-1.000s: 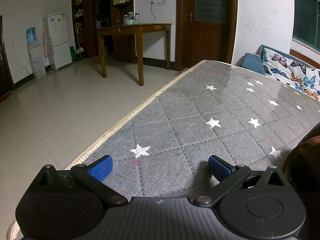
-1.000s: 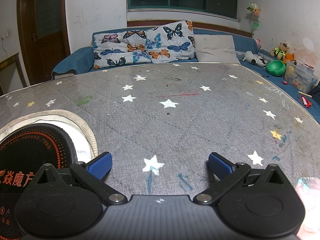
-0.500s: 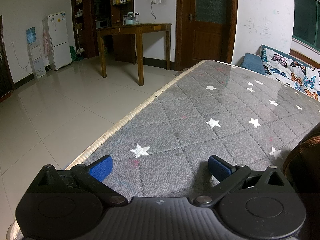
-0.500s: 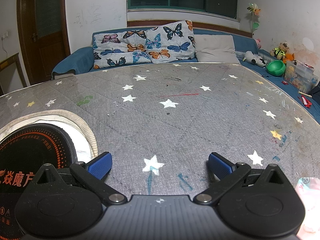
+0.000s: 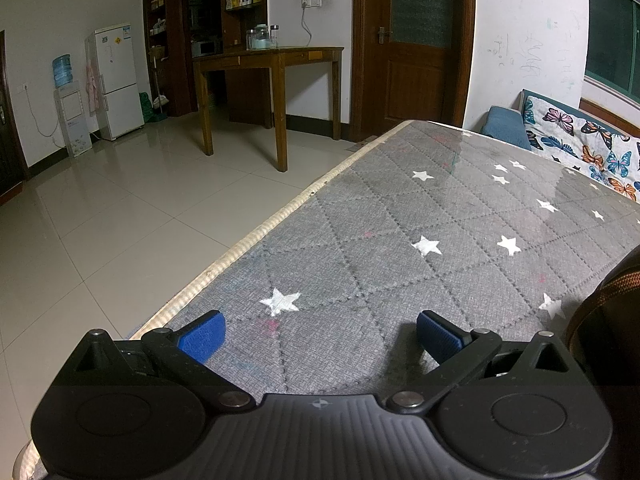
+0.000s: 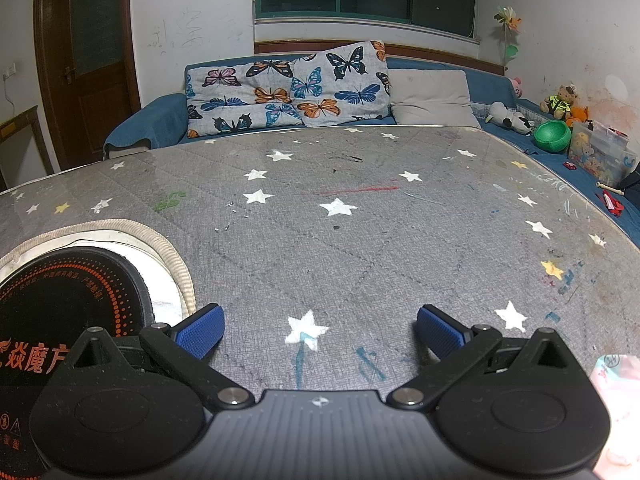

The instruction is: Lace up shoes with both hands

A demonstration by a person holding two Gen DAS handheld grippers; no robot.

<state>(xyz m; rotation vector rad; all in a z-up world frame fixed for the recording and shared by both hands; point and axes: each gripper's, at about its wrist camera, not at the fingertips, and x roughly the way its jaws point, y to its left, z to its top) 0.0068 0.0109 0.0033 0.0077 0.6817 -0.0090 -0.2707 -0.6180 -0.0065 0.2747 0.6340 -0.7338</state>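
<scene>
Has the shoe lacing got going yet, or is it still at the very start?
At the very start, it seems. Nothing looks done: no lace shows in either view. The left gripper and right gripper both have jaws wide open and empty over the star-patterned table cover. A dark, brown-trimmed object, possibly the shoe, sits untouched at the edge. All lacing remains.

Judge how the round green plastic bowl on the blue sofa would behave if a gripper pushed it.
The round green plastic bowl looks thin-walled, so probably light and easy to shove. It sits tilted on the soft blue sofa, so a push would likely tip or rock it rather than slide it. Its curved body could roll; glossy plastic may slip between pads.
</scene>
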